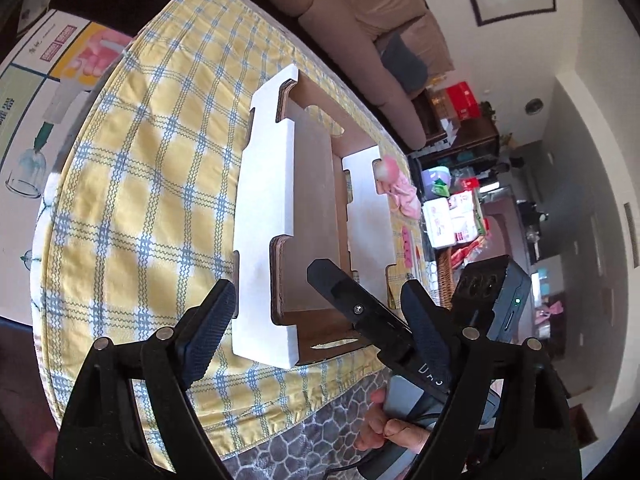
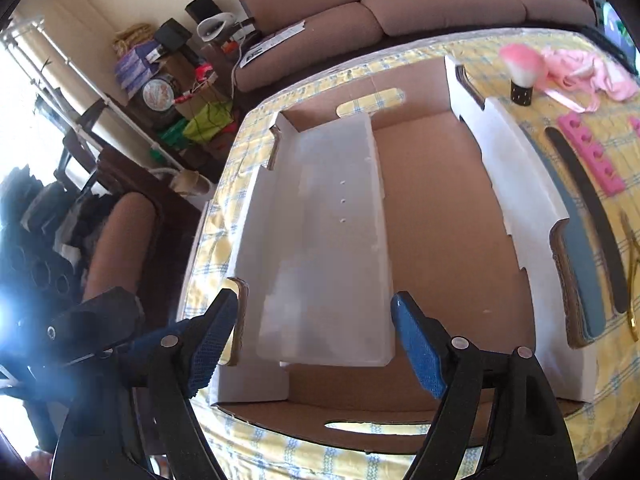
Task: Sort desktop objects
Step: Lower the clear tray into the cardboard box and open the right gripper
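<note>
A: The cardboard box [image 2: 432, 216] lies open on the tabletop [image 1: 132, 184], directly under and ahead of both tools. The right hand-held gripper [image 2: 312, 340] is released, with nothing between its pads, and it hangs over the white insert [image 2: 324, 240] at the near left part of the box. The left hand-held gripper [image 1: 316, 320] is also released and empty, just over the near white flap [image 1: 264, 216].

B: What could go wrong?

A: The two tools are close; in the left view the right one crosses just in front of the left pads, so I think they could knock together. A push on the light flap could also slide the whole box.

B: And further away?

A: Right of the right tool, beyond the box wall, lie the nail files [image 2: 588, 216], the pink toe separator [image 2: 592, 152] and, farther, the pink brush [image 2: 520, 72]. The brush stands upright, so a careless reach could tip it.
</note>
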`<state>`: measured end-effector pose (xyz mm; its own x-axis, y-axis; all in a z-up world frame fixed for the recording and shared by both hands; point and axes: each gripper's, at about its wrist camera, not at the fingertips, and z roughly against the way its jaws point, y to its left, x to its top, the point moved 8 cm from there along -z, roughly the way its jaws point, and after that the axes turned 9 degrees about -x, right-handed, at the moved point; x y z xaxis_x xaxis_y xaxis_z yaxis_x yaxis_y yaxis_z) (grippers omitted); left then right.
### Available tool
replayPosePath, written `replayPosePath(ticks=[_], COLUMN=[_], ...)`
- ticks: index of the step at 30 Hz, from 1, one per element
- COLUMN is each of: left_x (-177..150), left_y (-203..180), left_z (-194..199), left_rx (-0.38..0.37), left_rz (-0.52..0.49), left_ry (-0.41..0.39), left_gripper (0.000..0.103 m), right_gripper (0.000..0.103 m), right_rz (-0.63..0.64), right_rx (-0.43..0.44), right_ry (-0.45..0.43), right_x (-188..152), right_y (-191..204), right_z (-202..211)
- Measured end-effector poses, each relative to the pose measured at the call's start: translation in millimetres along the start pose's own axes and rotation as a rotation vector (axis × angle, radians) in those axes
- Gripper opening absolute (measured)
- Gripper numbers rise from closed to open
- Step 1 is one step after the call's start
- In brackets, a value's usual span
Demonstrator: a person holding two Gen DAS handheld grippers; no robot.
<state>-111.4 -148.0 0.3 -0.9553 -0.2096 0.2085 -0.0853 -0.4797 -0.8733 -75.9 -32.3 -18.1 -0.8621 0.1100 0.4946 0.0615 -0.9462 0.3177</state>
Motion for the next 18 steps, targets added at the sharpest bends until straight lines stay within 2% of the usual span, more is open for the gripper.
replayPosePath(ticks=[6, 11, 14, 16, 18], left_x=[5, 1, -3, -6, -8], left_y=[-2, -7, -6, -5, -5], left_z=[-3, -2, 3, 4, 0], left_rx=[-0.026, -0.023, -0.014, -0.004, 0.001], left_rz=[0.012, -0.009, -0.019, -0.021, -0.021], left_ry=[-0.009, -0.007, -0.001, 0.002, 0.012], left_gripper=[0.082, 0.082, 0.082, 0.082, 0.082], right_gripper=[0.083, 0.078, 0.076, 0.074, 0.072], right_rz=[-0.032, -0.026, 0.077, 0.186, 0.244], right_rx=[0.044, 0.002, -0.051, -0.094, -0.102], right_ry=[0.009, 0.017, 0.005, 0.038, 0.083], right_x=[4, 8, 8, 3, -4], right_y=[-1, -9, -15, -18, -19], right_z=[-1, 0, 15, 22, 25])
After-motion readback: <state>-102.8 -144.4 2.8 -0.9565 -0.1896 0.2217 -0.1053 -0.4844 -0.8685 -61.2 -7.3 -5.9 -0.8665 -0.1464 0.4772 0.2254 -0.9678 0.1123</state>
